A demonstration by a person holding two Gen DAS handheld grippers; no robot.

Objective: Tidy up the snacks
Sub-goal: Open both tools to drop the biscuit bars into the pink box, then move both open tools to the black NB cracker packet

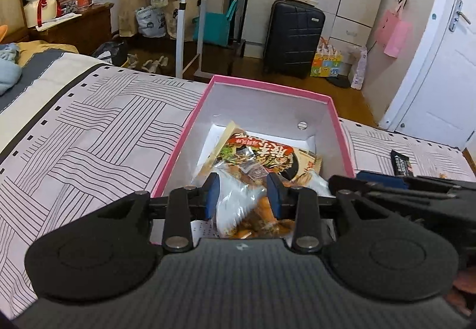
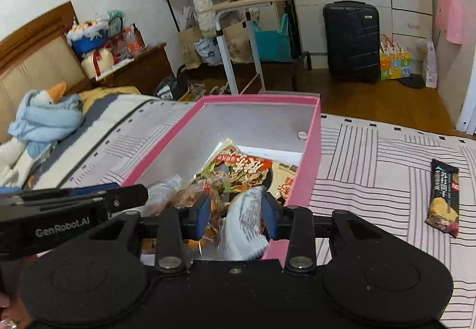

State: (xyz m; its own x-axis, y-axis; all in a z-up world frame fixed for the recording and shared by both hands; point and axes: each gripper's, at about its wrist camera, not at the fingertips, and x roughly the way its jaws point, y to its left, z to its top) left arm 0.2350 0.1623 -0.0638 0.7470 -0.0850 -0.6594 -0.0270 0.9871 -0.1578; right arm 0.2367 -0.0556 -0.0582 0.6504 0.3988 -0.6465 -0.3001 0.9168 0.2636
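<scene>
Your left gripper [image 1: 244, 192] hangs over the near end of the pink box [image 1: 184, 132], its blue fingers [image 1: 211, 195] parted a little with the clear snack bag [image 1: 238, 204] lying between them. Whether the pads press on the bag, you cannot tell from this view. Your right gripper [image 2: 235, 210] stands just beside it over the same end, its fingers [image 2: 203, 210] likewise slightly spread around the white end of that bag [image 2: 244, 224]; again contact is unclear. The bag lies inside the box, at its near end, resting partly on a red-and-green noodle packet [image 1: 261, 156] farther in. The box sits on the striped bed cover [image 1: 89, 135]. To the right of the box, well apart, a dark snack bar [image 2: 443, 198] lies on the bed. Beyond the bed stands a black suitcase [image 1: 293, 37].
</scene>
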